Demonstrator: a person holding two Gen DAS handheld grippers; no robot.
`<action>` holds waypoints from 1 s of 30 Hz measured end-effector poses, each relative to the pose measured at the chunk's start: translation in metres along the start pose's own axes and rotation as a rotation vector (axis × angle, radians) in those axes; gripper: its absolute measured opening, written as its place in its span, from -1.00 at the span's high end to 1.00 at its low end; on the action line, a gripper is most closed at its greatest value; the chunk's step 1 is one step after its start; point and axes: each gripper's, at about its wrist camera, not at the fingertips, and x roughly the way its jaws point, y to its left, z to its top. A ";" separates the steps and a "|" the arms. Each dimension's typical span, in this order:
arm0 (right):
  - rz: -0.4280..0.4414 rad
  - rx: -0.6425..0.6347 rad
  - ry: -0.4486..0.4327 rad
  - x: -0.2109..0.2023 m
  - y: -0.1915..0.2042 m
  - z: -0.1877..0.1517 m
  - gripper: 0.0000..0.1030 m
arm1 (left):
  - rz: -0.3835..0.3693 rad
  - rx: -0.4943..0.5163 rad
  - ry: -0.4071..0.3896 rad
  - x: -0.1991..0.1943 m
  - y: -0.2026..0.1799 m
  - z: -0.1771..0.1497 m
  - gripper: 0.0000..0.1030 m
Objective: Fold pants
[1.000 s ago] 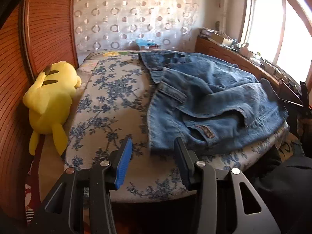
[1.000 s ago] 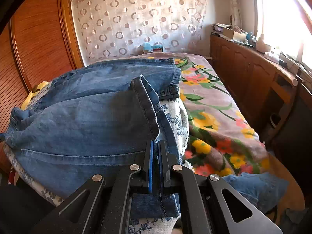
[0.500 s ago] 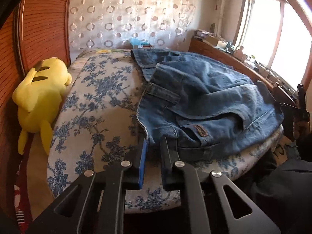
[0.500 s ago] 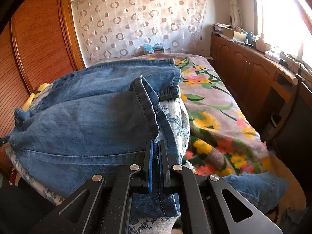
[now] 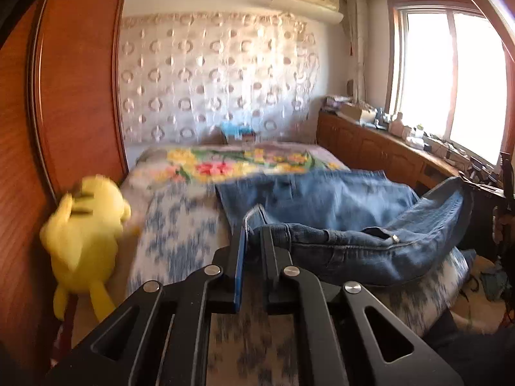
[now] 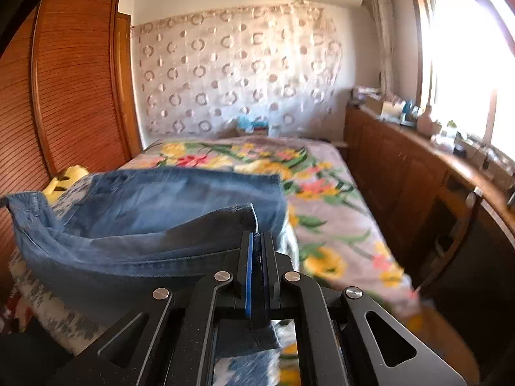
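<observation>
Blue denim pants (image 5: 347, 222) lie across the near end of the bed. My left gripper (image 5: 252, 234) is shut on the waistband edge at the pants' left corner and holds it lifted off the bed. My right gripper (image 6: 256, 241) is shut on the opposite edge of the pants (image 6: 145, 222), also lifted. The denim hangs in a sagging band between the two grippers, with another layer of the pants flat on the bed behind it.
A bed with a blue-patterned cover (image 5: 173, 231) and a floral blanket (image 6: 322, 199) fills the middle. A yellow plush toy (image 5: 83, 228) leans by the wooden wardrobe (image 6: 77, 90) on the left. A wooden cabinet (image 6: 418, 180) with clutter runs under the window at right.
My left gripper closed on the waistband corner, then both grippers rose and lifted the near edge of the pants off the bed. The right gripper stayed shut on the denim throughout.
</observation>
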 end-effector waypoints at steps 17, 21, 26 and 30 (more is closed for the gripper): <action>-0.041 0.016 -0.028 0.073 -0.010 0.051 0.92 | 0.050 0.035 0.062 0.135 0.008 0.069 0.82; -0.031 0.028 -0.029 0.090 -0.014 0.071 0.92 | 0.057 0.024 0.071 0.152 0.012 0.079 0.82; -0.032 0.023 -0.016 0.118 -0.016 0.087 0.92 | 0.073 0.013 0.090 0.180 0.018 0.094 0.82; -0.033 0.018 0.027 0.149 -0.017 0.094 0.92 | 0.082 0.013 0.123 0.208 0.021 0.103 0.82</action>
